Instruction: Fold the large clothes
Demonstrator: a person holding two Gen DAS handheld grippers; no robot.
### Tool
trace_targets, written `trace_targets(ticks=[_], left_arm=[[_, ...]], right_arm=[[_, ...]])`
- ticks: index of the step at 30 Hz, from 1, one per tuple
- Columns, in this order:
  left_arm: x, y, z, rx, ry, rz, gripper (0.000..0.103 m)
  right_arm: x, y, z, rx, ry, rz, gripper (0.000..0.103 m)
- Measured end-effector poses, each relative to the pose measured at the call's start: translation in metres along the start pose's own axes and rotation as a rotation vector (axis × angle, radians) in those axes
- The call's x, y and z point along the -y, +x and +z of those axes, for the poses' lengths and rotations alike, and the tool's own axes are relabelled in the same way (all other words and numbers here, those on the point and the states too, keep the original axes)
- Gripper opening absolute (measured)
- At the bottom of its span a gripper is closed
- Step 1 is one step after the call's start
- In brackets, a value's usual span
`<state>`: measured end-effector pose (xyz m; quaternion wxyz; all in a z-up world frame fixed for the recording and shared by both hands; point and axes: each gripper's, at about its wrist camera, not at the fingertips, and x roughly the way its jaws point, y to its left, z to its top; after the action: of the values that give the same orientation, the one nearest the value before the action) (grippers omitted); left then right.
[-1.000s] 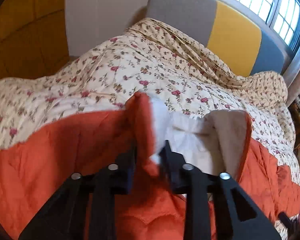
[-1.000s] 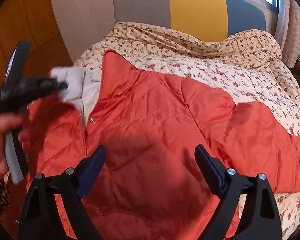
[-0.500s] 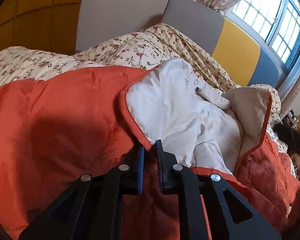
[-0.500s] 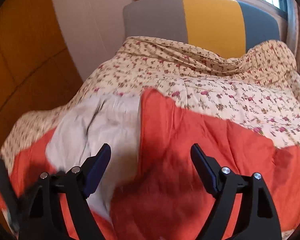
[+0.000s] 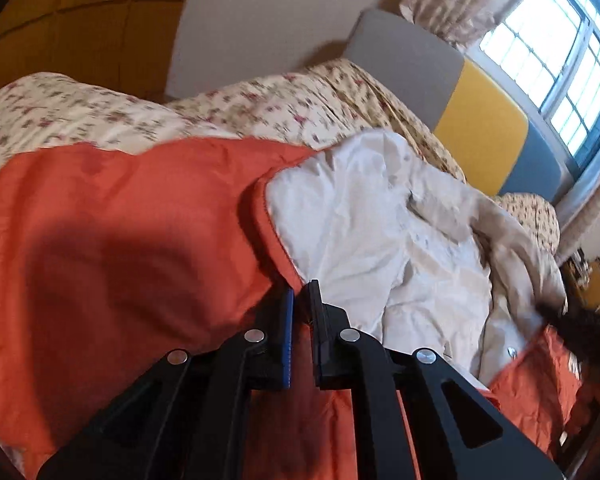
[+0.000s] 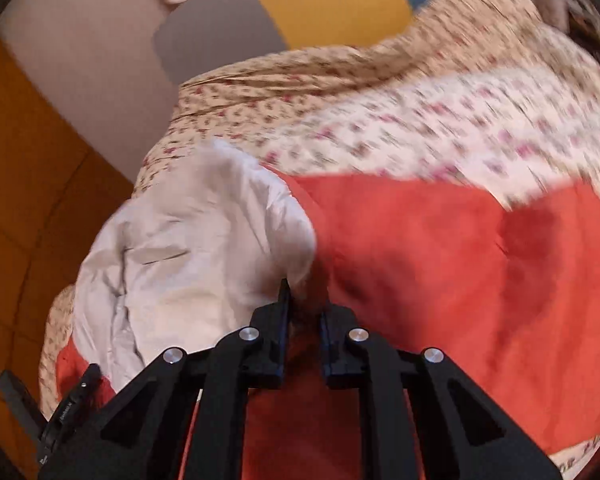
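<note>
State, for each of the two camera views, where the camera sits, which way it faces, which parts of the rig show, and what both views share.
Left wrist: rides the left gripper, facing down across the orange quilted jacket toward the headboard; its black fingers pinch the jacket's edge.
Right wrist: rides the right gripper, facing down the bed; its fingers, just closing, nip the jacket's front edge.
Shared: jacket, its white lining, floral bedspread.
</note>
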<state>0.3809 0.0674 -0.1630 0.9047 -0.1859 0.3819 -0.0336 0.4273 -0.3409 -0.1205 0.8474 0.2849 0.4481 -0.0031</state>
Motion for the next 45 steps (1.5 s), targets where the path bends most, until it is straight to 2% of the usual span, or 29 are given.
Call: trace_targets(ticks=[6,8,10,11,13,15,16,17,18,19,20,22,26,28,29,30,31,33,34,36,38,41,45], left_arm=[[-0.019,-0.012,-0.004,0.0,-0.051,0.011,0.008],[-0.023,-0.014,-0.004,-0.005,-0.063,0.004,0.008],[-0.026,-0.015,-0.002,-0.015,-0.073,-0.015,0.008],[-0.027,-0.016,-0.002,-0.02,-0.07,-0.019,0.008],[-0.025,-0.015,0.003,-0.042,-0.04,-0.003,0.008],[-0.023,-0.017,0.009,-0.063,-0.014,0.034,0.008],[-0.022,-0.02,0.016,-0.058,0.0,0.056,0.011],[-0.022,-0.026,0.024,-0.034,0.007,0.064,0.03],[-0.024,-0.033,0.034,0.005,0.002,0.069,0.066],[-0.025,-0.04,0.043,0.06,-0.01,0.074,0.082],[-0.027,-0.046,0.053,0.121,-0.019,0.07,0.091],[-0.022,-0.044,0.076,0.147,-0.019,0.066,0.091],[0.011,0.0,0.119,0.046,0.036,0.03,0.091],[0.029,0.027,0.127,-0.011,0.079,0.028,0.09],[0.038,0.04,0.127,-0.04,0.119,0.033,0.086],[0.044,0.054,0.125,-0.075,0.159,0.049,0.074],[0.048,0.064,0.122,-0.102,0.184,0.061,0.066],[0.049,0.082,0.113,-0.166,0.221,0.063,0.032],[0.045,0.086,0.108,-0.178,0.217,0.075,0.025],[0.031,0.077,0.104,-0.142,0.157,0.04,0.016],[0.021,0.062,0.1,-0.111,0.141,0.039,0.013],[0.008,0.036,0.09,-0.056,0.144,0.024,0.012],[-0.009,0.012,0.074,-0.039,0.105,0.012,0.012]], right_arm=[[0.031,0.0,-0.011,0.047,0.075,0.044,0.008],[0.031,0.0,-0.013,0.06,0.064,0.039,0.009],[0.025,-0.001,-0.013,0.06,0.021,0.037,0.013],[0.022,-0.002,-0.01,0.049,-0.004,0.049,0.02],[0.017,-0.007,-0.004,0.043,-0.054,0.089,0.049],[0.007,-0.024,0.003,0.101,-0.127,0.023,0.069],[0.004,-0.03,0.006,0.122,-0.147,0.011,0.07],[-0.001,-0.037,0.015,0.145,-0.173,0.022,0.07],[-0.005,-0.04,0.024,0.154,-0.187,0.036,0.07],[-0.01,-0.039,0.03,0.156,-0.195,0.037,0.07],[-0.017,-0.035,0.042,0.151,-0.207,0.035,0.07],[-0.031,-0.023,0.058,0.12,-0.231,0.042,0.07],[-0.059,0.018,0.076,0.038,-0.293,-0.006,0.068],[-0.067,0.035,0.076,0.009,-0.324,-0.023,0.058],[-0.069,0.044,0.074,-0.007,-0.338,-0.039,0.055],[-0.069,0.05,0.071,-0.017,-0.342,-0.053,0.046],[-0.066,0.055,0.069,-0.021,-0.341,-0.064,0.023],[-0.055,0.053,0.066,-0.001,-0.308,-0.046,0.011],[-0.049,0.046,0.066,0.016,-0.293,-0.025,0.007],[-0.041,0.033,0.065,0.047,-0.288,-0.018,0.005],[-0.029,0.014,0.059,0.078,-0.287,-0.004,0.004],[-0.013,-0.005,0.047,0.093,-0.31,-0.018,0.003],[0.012,-0.008,0.03,0.068,-0.298,-0.044,0.003]])
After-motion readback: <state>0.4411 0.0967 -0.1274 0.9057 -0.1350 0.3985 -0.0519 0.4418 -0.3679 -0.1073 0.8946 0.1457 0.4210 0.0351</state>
